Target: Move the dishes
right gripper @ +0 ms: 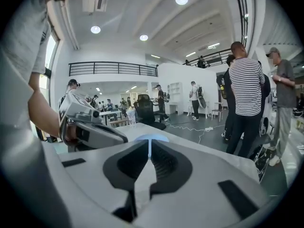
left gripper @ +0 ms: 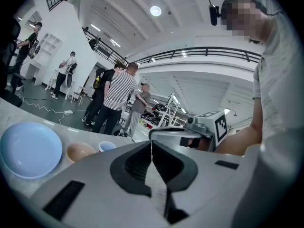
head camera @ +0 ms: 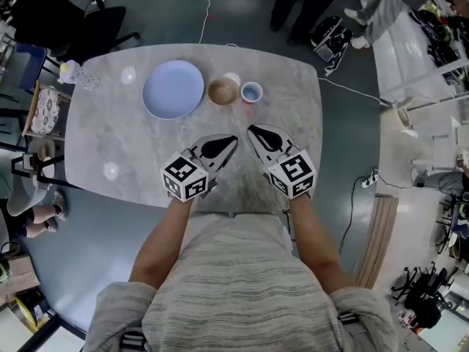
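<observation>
A light blue plate lies on the far half of the marble table. To its right sit a tan bowl and a small blue-and-white cup. My left gripper and right gripper hover side by side over the table's near middle, tips angled toward each other, both shut and empty, short of the dishes. In the left gripper view the plate, bowl and cup lie left of the shut jaws. In the right gripper view the plate peeks over the jaw tips.
A clear bottle lies at the table's far left corner. Chairs stand along the left side. People stand beyond the far edge, cables run across the floor, and a power strip lies to the right.
</observation>
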`<state>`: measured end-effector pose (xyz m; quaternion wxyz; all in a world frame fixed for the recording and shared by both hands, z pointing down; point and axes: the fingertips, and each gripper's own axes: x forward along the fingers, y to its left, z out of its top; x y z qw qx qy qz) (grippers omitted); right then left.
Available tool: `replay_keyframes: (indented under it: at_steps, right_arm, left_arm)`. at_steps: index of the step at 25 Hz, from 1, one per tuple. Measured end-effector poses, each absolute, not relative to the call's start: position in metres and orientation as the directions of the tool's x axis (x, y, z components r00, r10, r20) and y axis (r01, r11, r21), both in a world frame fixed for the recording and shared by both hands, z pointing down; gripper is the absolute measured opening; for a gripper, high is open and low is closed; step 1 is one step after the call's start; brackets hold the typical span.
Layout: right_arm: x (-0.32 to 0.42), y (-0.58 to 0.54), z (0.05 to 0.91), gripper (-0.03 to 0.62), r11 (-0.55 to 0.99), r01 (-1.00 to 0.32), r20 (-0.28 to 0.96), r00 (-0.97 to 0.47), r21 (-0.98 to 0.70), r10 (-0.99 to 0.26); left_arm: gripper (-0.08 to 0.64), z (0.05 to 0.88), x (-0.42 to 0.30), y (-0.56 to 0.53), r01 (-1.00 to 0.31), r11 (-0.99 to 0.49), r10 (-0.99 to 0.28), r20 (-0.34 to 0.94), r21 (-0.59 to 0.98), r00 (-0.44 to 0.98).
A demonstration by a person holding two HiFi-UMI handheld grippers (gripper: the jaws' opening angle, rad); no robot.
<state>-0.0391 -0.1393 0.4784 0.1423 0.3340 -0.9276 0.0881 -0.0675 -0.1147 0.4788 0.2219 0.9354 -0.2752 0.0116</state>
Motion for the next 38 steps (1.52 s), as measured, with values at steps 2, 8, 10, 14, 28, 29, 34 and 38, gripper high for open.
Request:
replay_keyframes:
  at_steps: [2, 8, 10, 14, 28, 29, 34, 38]
  right_arm:
    - [-0.037, -0.130, 0.469, 0.032, 0.757, -0.649, 0.291, -0.742, -0.082, -0.604]
    - [-0.030, -0.107, 0.441, 0.031, 0.742, -0.659, 0.201, -0.749, -0.124, -0.631]
    - [-0.030, -0.098, 0.434, 0.029, 0.744, -0.655, 0.181, -0.754, -0.130, -0.632]
    - [-0.035, -0.080, 0.425, 0.025, 0.746, -0.651, 0.151, -0.759, -0.144, -0.633]
    - [-0.054, -0.034, 0.418, 0.018, 0.773, -0.606, 0.159, -0.796, -0.190, -0.585]
    - [-0.054, -0.033, 0.418, 0.018, 0.772, -0.607, 0.161, -0.795, -0.190, -0.585]
    - [-0.064, -0.032, 0.411, 0.017, 0.785, -0.604, 0.170, -0.795, -0.138, -0.582]
    - [-0.064, -0.032, 0.405, 0.017, 0.789, -0.604, 0.163, -0.794, -0.108, -0.586]
  left_arm:
    - [0.020, 0.473, -0.068, -0.111, -0.520, -0.757, -0.511, 0.138, 0.395, 0.848]
    - [0.020, 0.455, -0.071, -0.100, -0.509, -0.779, -0.509, 0.106, 0.366, 0.854]
    - [0.020, 0.449, -0.070, -0.097, -0.505, -0.786, -0.507, 0.095, 0.357, 0.857]
    - [0.020, 0.440, -0.073, -0.087, -0.496, -0.796, -0.502, 0.078, 0.346, 0.861]
    - [0.020, 0.422, -0.091, -0.044, -0.457, -0.824, -0.470, 0.048, 0.334, 0.882]
    - [0.020, 0.421, -0.092, -0.042, -0.455, -0.827, -0.466, 0.049, 0.331, 0.883]
    - [0.021, 0.412, -0.101, -0.033, -0.442, -0.843, -0.452, 0.042, 0.308, 0.891]
    - [0.021, 0.409, -0.100, -0.026, -0.429, -0.850, -0.439, 0.038, 0.305, 0.897]
